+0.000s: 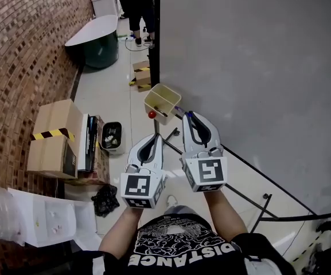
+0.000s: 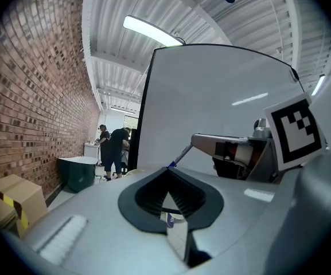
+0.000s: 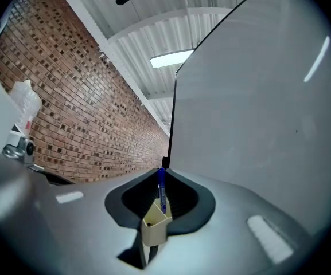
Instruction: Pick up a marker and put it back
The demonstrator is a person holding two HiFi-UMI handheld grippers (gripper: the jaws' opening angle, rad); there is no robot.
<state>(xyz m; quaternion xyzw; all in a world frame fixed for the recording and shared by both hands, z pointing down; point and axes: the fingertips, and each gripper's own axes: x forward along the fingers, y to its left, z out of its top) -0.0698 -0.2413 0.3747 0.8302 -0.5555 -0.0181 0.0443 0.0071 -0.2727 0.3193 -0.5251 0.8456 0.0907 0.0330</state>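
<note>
Bright even indoor light; ceiling tube (image 2: 154, 31) glows overhead; fisheye warp, dark vignette corners in 2 gripper views.

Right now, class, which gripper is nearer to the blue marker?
Right. The right gripper is shut on the blue marker, whose tip pokes out past its jaws. The left gripper sits beside it to the left, jaws together, apart from the marker.

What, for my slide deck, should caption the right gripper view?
Right gripper grips a blue marker over the beige holder.
</note>
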